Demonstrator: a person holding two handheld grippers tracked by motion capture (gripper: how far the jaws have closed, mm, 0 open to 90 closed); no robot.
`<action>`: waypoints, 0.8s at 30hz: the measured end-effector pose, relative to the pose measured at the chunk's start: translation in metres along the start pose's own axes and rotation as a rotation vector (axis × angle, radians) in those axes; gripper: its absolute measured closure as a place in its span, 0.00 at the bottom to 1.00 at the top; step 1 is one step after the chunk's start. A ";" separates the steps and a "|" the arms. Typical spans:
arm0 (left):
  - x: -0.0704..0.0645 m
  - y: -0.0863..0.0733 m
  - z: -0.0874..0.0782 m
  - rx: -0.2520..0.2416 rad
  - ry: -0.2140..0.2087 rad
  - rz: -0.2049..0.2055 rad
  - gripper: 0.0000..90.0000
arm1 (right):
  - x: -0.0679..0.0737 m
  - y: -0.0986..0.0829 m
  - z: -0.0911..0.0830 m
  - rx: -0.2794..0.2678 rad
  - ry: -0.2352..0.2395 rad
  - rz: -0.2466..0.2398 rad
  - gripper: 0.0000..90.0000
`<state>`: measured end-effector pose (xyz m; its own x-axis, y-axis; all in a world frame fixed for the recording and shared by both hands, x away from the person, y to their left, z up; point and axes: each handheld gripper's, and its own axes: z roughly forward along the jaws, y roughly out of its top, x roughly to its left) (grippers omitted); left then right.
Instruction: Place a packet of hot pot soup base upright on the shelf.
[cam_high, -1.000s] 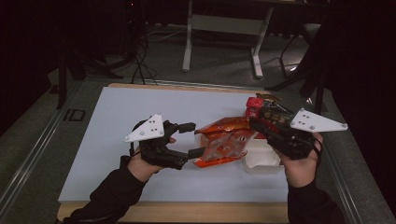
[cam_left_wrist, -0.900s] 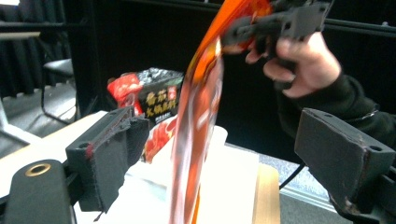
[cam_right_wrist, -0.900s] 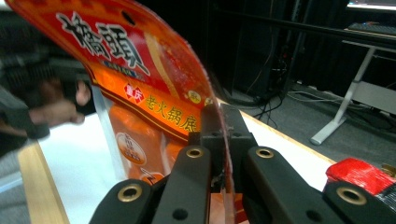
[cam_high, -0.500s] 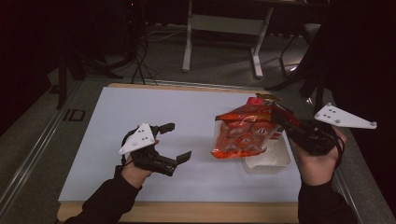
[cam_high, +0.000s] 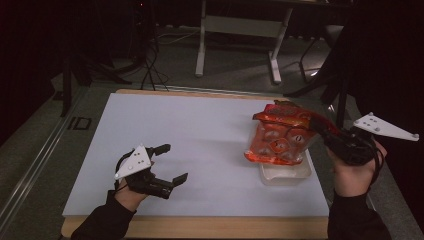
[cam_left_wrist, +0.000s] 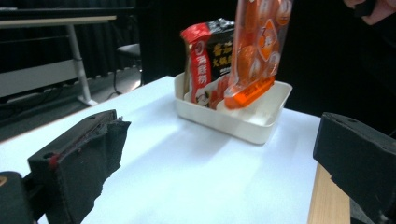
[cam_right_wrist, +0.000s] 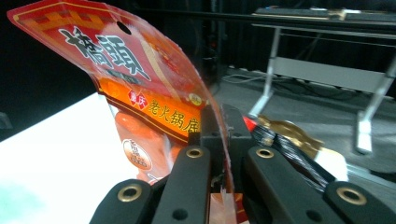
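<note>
While my right tool (cam_high: 320, 126) is pinching the orange pouch (cam_high: 279, 140) by its top edge, with both jaws pressed flat against the foil, the pouch is hanging upright over the white tray (cam_high: 285, 172). In the left gripper view its lower edge (cam_left_wrist: 250, 91) is sitting at or just above the tray's floor; I cannot tell whether it is touching. A red and black packet (cam_left_wrist: 208, 60) is standing in the same tray (cam_left_wrist: 233, 122), just beside the pouch, on the side nearer the far edge of the bench (cam_high: 200, 145). My left tool (cam_high: 172, 162) is resting low near the front left of the bench, well apart from the tray. Its jaws are spread wide and are grasping nothing.
</note>
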<state>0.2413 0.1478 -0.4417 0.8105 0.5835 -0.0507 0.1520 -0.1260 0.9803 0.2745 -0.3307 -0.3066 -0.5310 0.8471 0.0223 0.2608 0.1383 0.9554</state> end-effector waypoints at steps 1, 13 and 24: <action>0.001 -0.002 -0.001 0.002 0.008 0.000 0.01 | -0.003 -0.002 -0.001 0.002 -0.015 0.003 1.00; 0.008 -0.048 -0.012 0.068 0.041 -0.065 0.01 | -0.025 -0.017 -0.009 0.034 -0.096 0.068 1.00; 0.005 -0.062 -0.014 0.068 0.044 -0.082 0.01 | -0.031 -0.038 -0.001 0.089 -0.148 0.117 1.00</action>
<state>0.2284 0.1697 -0.5000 0.7681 0.6289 -0.1201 0.2561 -0.1298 0.9579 0.2808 -0.3628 -0.3434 -0.3702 0.9254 0.0815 0.3870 0.0739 0.9191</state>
